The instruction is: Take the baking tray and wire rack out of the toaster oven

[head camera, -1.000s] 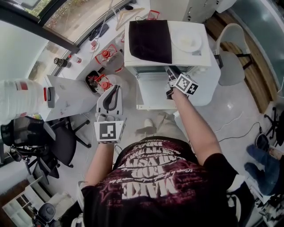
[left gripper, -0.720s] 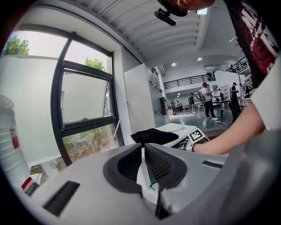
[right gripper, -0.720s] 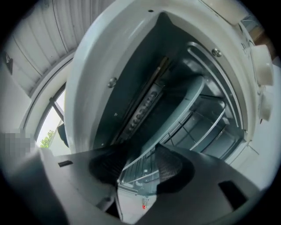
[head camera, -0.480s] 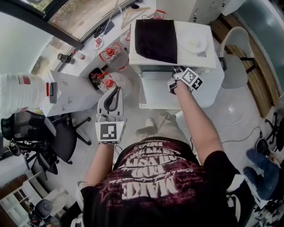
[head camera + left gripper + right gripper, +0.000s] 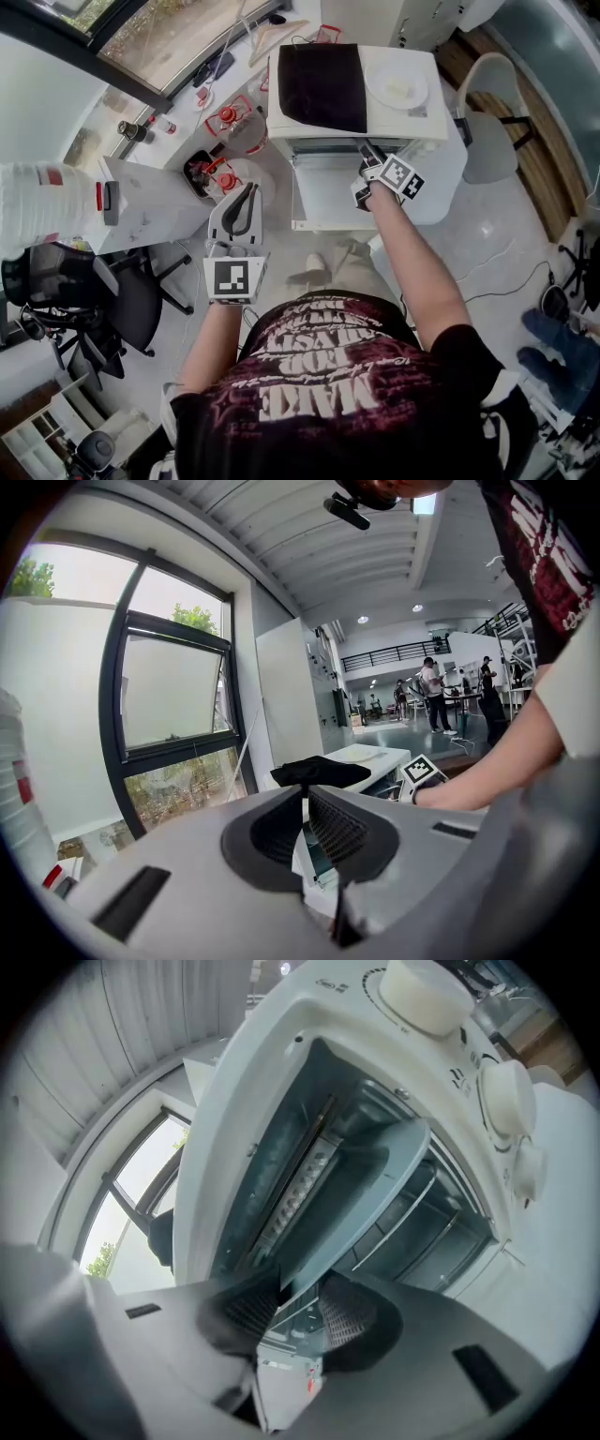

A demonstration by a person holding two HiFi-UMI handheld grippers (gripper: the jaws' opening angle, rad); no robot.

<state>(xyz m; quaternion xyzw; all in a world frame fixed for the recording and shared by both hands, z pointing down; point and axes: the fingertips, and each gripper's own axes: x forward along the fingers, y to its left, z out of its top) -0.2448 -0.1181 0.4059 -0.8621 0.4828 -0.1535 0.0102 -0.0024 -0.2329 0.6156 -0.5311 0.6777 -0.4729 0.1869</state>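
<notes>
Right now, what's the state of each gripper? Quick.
Left gripper: closed, nothing between its jaws.
Right gripper: closed on the near edge of the baking tray.

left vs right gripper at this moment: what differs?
The left gripper is shut on nothing; the right gripper is shut on the edge of the flat grey metal baking tray. The left gripper hangs in open air, apart from the white toaster oven; the right gripper is at its open mouth. Both are the same grey two-jaw build with a marker cube.
</notes>
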